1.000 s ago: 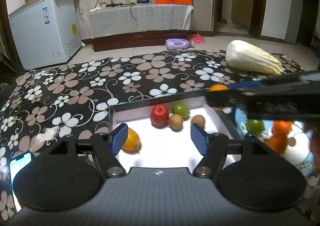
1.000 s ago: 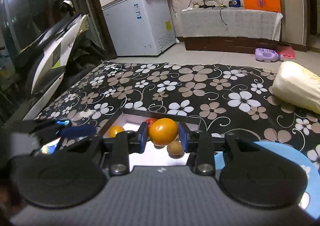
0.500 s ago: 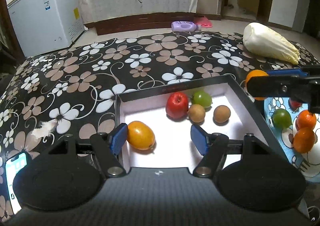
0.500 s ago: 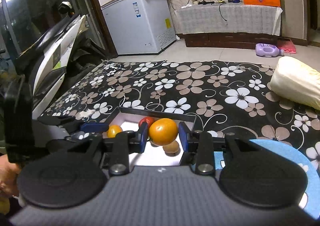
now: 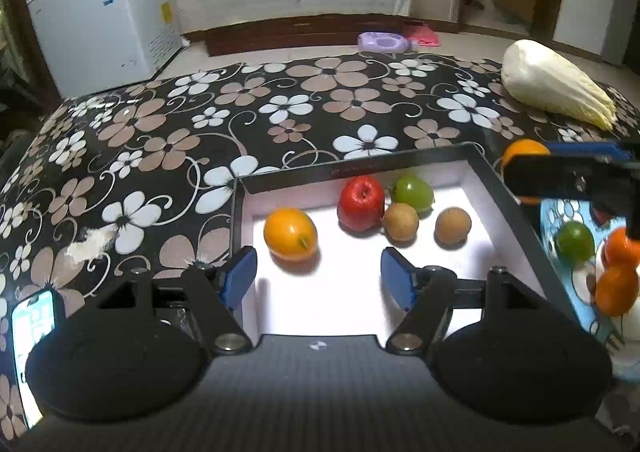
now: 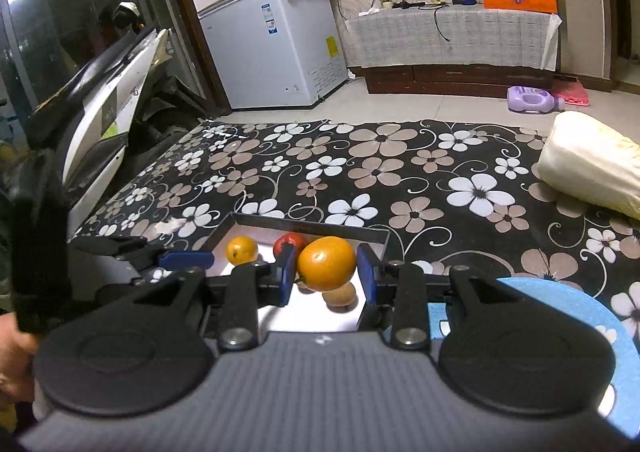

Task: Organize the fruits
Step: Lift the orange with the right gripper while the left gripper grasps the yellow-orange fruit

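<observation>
A flowered tablecloth (image 5: pixel 320 108) covers the table. Near its front edge sits a white tray (image 5: pixel 496 188) with a dark rim; the faint lettering on its far wall is too small to read. The left gripper (image 5: pixel 316 276) hangs spread above the tray's near edge, an orange (image 5: pixel 290 232) just beyond its left pad. The right gripper (image 6: pixel 326 272) pinches another orange (image 6: pixel 326 262) over the tray's right edge, beside the blue plate (image 6: pixel 580 308).

Two black handheld grippers, left gripper (image 5: pixel 316 278) and right gripper (image 6: pixel 326 272), blue finger pads (image 5: pixel 239 276), silver screws, round black discs
</observation>
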Demonstrator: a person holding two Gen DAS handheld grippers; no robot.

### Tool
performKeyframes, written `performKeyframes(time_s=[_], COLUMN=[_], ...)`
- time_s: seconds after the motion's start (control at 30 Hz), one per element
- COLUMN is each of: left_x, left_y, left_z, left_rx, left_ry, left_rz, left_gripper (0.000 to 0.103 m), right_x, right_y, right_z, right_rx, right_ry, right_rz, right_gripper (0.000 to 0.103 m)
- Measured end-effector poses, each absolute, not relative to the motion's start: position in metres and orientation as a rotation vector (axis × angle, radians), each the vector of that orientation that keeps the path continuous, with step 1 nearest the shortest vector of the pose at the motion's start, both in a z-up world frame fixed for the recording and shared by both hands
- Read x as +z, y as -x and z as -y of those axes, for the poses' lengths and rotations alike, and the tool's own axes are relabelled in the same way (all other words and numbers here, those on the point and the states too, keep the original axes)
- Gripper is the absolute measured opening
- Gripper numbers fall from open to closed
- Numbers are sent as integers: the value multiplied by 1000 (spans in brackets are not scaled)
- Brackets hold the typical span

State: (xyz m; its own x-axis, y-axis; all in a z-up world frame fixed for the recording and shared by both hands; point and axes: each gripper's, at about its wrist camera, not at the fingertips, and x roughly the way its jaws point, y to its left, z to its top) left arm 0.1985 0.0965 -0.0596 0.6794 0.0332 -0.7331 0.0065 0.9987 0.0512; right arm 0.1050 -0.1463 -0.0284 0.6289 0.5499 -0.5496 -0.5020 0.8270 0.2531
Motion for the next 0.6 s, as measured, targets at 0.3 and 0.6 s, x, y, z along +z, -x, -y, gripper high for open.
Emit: performKeyframes(time_s=[0.3,0.6], left_x=[-68,-66], left_y=[-213,-210], left_z=[-96,-96], left_rx=[98,117], left_ry=[-29,-13], left_rz=[-850,-839], left_gripper=[39,39], right_x=[-29,-26], right_y=[-106,-105], right_z=[150,156], right_rx=[598,603], right_ry=[-83,-92], right_rz=[-656,-651], right_gripper=[36,36])
